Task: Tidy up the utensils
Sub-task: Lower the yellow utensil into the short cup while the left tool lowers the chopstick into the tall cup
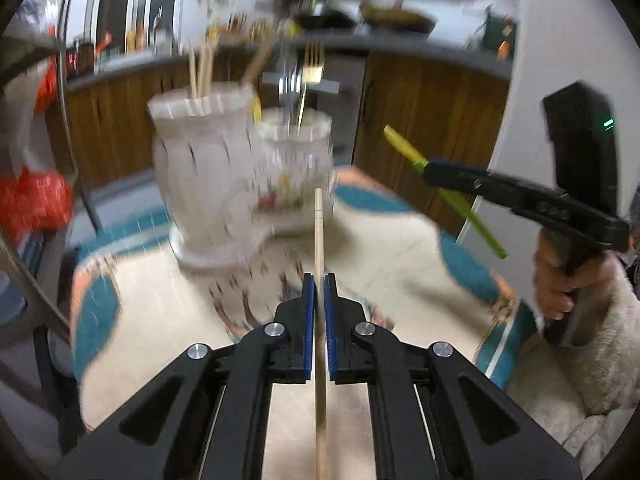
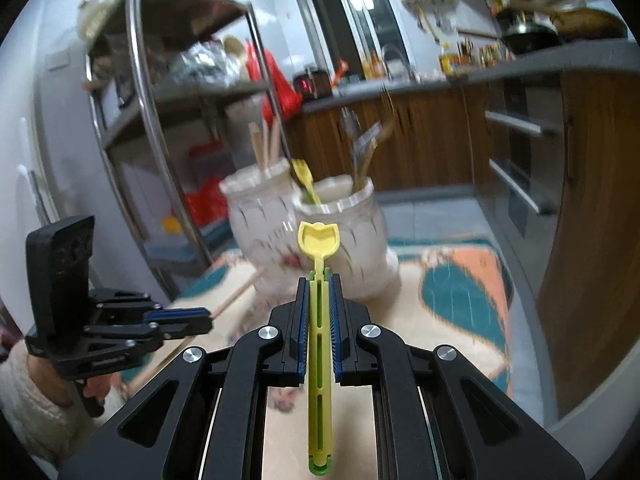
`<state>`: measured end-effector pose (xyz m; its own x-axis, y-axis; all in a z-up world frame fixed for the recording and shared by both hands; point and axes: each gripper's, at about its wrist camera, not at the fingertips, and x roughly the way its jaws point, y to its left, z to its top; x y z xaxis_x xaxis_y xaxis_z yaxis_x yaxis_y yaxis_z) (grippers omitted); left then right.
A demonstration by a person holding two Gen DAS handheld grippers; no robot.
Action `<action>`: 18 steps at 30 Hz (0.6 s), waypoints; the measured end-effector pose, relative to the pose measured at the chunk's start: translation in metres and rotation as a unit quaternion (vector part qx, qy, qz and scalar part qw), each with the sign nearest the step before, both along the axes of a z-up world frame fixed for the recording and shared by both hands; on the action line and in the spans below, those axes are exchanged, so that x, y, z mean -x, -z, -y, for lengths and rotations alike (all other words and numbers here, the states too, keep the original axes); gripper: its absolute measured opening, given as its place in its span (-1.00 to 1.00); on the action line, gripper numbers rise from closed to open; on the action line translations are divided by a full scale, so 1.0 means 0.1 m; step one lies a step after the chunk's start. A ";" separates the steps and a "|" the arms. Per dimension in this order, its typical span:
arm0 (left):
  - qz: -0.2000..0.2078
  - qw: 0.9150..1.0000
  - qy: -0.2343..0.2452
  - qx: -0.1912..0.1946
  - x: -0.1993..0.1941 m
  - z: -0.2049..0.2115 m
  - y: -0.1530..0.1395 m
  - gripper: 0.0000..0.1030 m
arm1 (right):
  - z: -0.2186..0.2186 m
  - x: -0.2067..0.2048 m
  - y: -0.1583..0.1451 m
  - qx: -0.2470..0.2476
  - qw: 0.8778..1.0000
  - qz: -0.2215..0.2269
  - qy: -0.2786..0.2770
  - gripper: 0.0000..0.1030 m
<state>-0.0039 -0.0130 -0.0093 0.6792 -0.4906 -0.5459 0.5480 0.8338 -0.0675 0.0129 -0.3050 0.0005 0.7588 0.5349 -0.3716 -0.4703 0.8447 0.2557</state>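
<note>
Utensils gripped, short of the ceramic holder [image 2: 304, 216].
Left gripper [image 1: 319, 280] pinches a thin wooden chopstick [image 1: 319, 224]; right gripper [image 2: 320, 284] clamps a slotted yellow plastic spoon [image 2: 319, 240], both just before the holder's fluted, glossy cups. Either slim shaft could pivot, strike a rim and drop onto the patterned mat [image 1: 400, 248].

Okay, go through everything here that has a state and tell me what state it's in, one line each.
Left gripper: shut on a wooden chopstick.
Right gripper: shut on a yellow-green spoon.
Tall holder cup: upright, holding chopsticks.
Short holder cup: upright, holding forks and a yellow utensil.
</note>
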 end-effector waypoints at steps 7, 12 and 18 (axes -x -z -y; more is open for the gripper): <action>0.104 0.991 -0.024 0.081 -0.03 -0.28 -0.45 -0.91 | 0.02 -0.12 -0.30 -0.058 0.997 0.053 0.018 -0.79; 0.134 0.983 -0.040 0.122 -0.37 -0.36 -0.70 -0.91 | -0.03 -0.42 -0.44 -0.078 0.995 0.062 0.020 -0.79; 0.168 0.965 -0.067 0.192 -0.78 -0.49 -0.98 -0.91 | -0.14 -0.74 -0.59 -0.099 0.991 0.090 0.025 -0.79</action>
